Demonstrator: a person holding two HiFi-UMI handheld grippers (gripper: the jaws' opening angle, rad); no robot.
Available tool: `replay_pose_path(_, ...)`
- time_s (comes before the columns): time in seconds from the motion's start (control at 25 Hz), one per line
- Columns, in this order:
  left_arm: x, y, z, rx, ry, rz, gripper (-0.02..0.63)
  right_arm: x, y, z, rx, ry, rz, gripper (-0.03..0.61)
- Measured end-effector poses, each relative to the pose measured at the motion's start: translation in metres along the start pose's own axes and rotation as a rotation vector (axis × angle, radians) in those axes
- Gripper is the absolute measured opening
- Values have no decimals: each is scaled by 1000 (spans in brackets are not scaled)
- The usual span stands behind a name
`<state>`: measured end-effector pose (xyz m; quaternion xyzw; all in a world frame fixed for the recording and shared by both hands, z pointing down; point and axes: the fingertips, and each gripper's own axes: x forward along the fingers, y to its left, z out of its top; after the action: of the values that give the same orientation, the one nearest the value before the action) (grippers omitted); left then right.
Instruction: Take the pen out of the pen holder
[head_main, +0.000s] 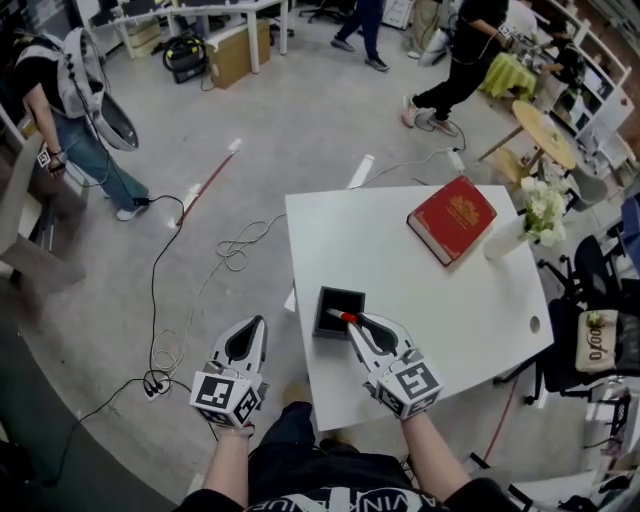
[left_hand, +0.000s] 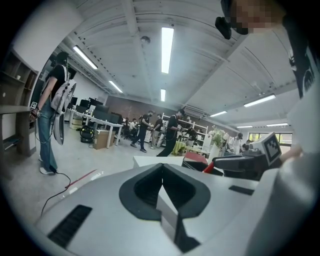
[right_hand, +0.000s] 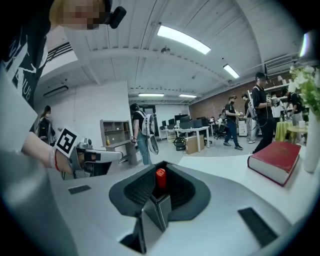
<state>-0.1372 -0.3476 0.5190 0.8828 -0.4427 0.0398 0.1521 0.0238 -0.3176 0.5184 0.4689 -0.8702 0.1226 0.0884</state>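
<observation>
A black square pen holder (head_main: 336, 311) stands near the front left corner of the white table (head_main: 400, 270). My right gripper (head_main: 353, 321) is shut on a pen (head_main: 342, 316) with a red section, which lies tilted over the holder's opening. In the right gripper view the pen's red end (right_hand: 160, 177) sticks up between the closed jaws of the right gripper (right_hand: 160, 186). My left gripper (head_main: 258, 324) hangs off the table's left side over the floor, shut and empty. The left gripper view shows the left gripper (left_hand: 162, 169) with its jaws together, and the pen (left_hand: 209, 166) at its right.
A red book (head_main: 452, 219) lies at the table's far right, beside a white vase of flowers (head_main: 530, 218). Cables (head_main: 200, 290) trail over the floor at the left. People stand and walk farther off, and a black chair (head_main: 585, 330) stands at the table's right.
</observation>
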Motion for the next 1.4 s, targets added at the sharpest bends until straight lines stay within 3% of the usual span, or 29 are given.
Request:
replay_pose_path(0.4, -1, 12, 1, -4, 2, 26, 3, 20, -8, 13, -9, 14, 14, 72)
replay_pose_path(0.8, 2, 13, 3, -8, -1, 22, 3, 33, -4, 1, -47, 128, 34, 81)
replay_pose_path(1.4, 13, 10, 11, 18, -19, -32, 3, 21, -17, 13, 11, 39, -30, 74)
